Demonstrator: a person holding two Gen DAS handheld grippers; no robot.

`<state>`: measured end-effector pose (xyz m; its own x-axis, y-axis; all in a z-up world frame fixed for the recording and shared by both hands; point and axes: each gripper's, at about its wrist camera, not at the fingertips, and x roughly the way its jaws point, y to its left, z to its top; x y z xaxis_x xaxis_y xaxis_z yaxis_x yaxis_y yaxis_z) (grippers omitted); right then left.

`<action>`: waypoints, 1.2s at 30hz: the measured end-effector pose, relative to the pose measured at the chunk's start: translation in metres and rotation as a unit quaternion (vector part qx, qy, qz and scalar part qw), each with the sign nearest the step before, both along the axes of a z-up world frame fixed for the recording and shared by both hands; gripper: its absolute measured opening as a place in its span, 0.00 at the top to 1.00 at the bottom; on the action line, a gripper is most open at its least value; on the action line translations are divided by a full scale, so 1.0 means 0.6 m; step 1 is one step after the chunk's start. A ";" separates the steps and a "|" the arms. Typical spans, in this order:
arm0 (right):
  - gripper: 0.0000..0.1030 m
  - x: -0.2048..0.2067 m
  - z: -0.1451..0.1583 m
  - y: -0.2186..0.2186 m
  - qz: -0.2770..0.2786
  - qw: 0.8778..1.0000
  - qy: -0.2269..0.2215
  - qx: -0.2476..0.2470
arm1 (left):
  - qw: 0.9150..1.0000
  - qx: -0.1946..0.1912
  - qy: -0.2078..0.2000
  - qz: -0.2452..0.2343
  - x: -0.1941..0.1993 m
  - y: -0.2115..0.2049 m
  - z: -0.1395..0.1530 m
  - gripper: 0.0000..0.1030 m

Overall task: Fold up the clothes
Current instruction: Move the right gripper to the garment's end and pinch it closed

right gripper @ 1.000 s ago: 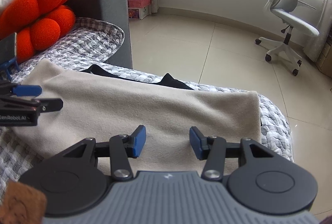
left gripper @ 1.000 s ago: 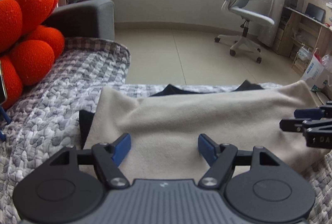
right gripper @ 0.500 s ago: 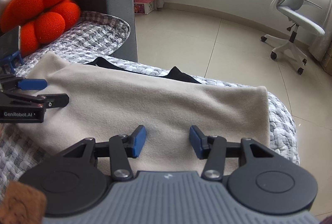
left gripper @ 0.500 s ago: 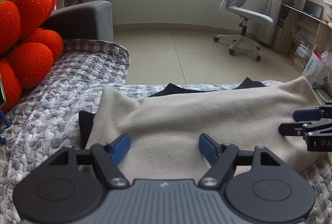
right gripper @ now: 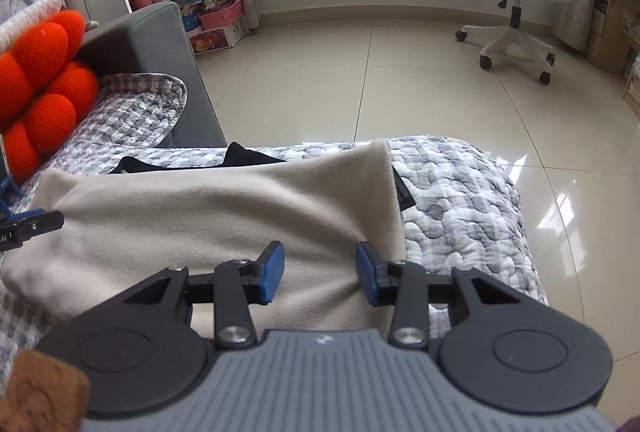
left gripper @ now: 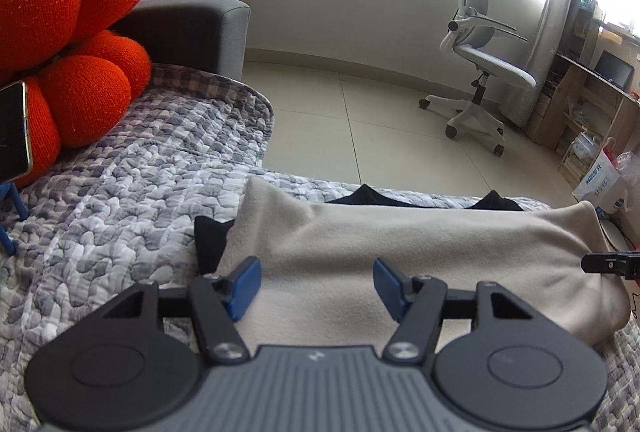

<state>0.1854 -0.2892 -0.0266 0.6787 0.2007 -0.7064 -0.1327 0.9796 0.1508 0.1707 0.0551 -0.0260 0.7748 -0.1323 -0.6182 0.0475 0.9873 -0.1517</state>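
The beige fleece garment [left gripper: 420, 252] lies on the quilted sofa cover [left gripper: 120, 199], beneath both hand-held grippers: left [left gripper: 316, 286] and right [right gripper: 318, 272] jaws apart, just closing, fabric between.

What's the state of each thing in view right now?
beige garment: folded over, lying flat on the quilt.
black garment: under the beige one, only its edges show.
left gripper: jaws just closing, apart, pads not pressing the cloth.
right gripper: jaws just closing, fabric bunched between them, not yet clamped.
phone: propped upright, screen dark.
office chair: unoccupied.
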 end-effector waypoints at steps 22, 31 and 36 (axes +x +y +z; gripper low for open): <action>0.46 -0.017 0.033 0.089 0.049 0.994 -0.084 -0.040 | 0.999 0.011 -0.028 -0.011 -0.003 -0.039 0.007 0.31; 0.44 -0.009 -0.013 0.156 0.121 0.987 -0.044 -0.099 | 1.000 0.015 -0.006 -0.002 0.005 -0.034 -0.002 0.30; 0.44 -0.012 -0.011 0.165 0.135 0.986 -0.042 -0.089 | 1.000 0.026 -0.005 -0.005 0.006 -0.040 -0.006 0.28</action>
<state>0.1779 -0.1899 -0.0331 0.6744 0.2606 -0.6909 -0.3975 0.9166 -0.0422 0.1742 0.0314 -0.0295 0.7794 -0.1079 -0.6171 0.0590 0.9933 -0.0992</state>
